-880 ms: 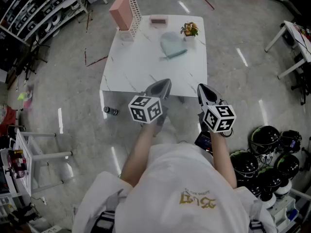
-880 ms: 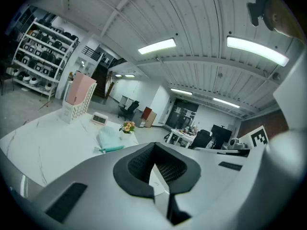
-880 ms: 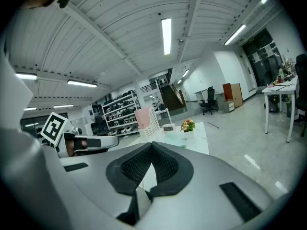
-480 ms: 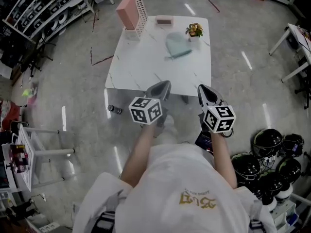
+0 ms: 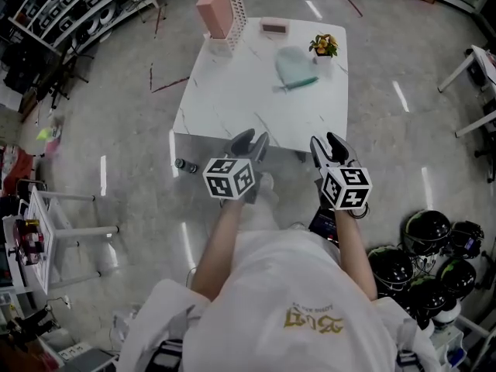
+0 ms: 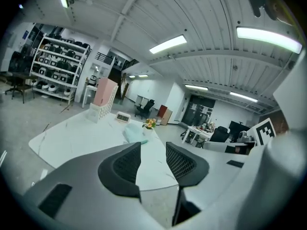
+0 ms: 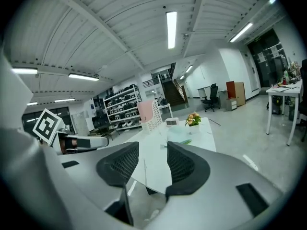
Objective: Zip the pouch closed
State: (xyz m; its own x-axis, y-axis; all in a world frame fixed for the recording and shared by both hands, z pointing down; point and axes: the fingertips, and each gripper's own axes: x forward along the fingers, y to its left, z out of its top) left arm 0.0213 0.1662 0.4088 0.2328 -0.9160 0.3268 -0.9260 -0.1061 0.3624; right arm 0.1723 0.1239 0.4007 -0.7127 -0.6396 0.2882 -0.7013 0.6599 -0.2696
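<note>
A pale mint pouch (image 5: 296, 67) lies on the far right part of the white marble table (image 5: 232, 99), with its darker zip edge toward me; it also shows small in the left gripper view as the pouch (image 6: 135, 134) and in the right gripper view as the pouch (image 7: 178, 137). My left gripper (image 5: 249, 142) hangs open just short of the table's near edge, nothing between its jaws. My right gripper (image 5: 328, 147) is level with it, also open and empty. Both are well short of the pouch.
On the table's far side stand a pink perforated organiser (image 5: 222, 10), a small clock (image 5: 273, 28) and a little flower pot (image 5: 325, 47). Several black helmets (image 5: 424, 231) sit on the floor at my right. A shelf rack (image 5: 70, 6) is at far left.
The table now sits a little lower and to the right in the head view, closer to both grippers. Both grippers stay open and empty.
</note>
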